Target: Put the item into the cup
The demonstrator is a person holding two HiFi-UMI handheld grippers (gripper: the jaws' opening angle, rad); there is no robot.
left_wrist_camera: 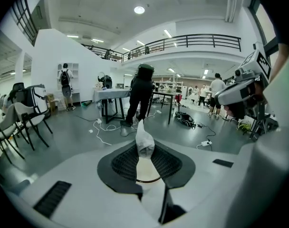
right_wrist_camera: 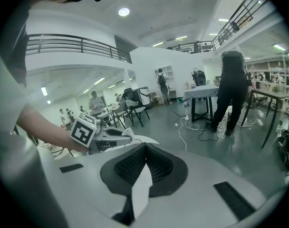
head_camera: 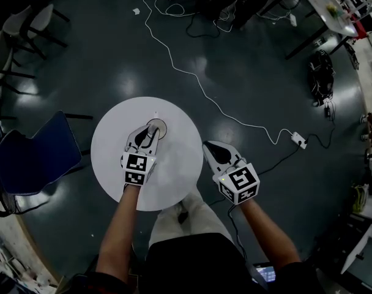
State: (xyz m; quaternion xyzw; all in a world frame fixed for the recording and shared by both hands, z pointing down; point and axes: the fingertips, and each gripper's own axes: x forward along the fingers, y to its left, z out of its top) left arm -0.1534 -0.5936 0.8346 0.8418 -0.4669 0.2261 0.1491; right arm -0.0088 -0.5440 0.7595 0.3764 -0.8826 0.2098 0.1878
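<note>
On the round white table (head_camera: 177,179) stands a small cup (head_camera: 159,126) with a brown rim. My left gripper (head_camera: 152,131) hangs right over it, shut on a small white wrapped item (left_wrist_camera: 144,143). In the left gripper view the item sticks up between the pads and the cup's mouth (left_wrist_camera: 147,173) lies directly below them. My right gripper (head_camera: 214,150) hovers over the table's right edge, away from the cup. Its jaws are shut with nothing between them (right_wrist_camera: 145,148). The right gripper view also shows the left gripper (right_wrist_camera: 99,134) at the left.
A blue chair (head_camera: 36,155) stands left of the table. A white cable (head_camera: 198,81) runs across the dark floor to a power strip (head_camera: 298,140) at the right. People stand at desks farther off (left_wrist_camera: 139,96).
</note>
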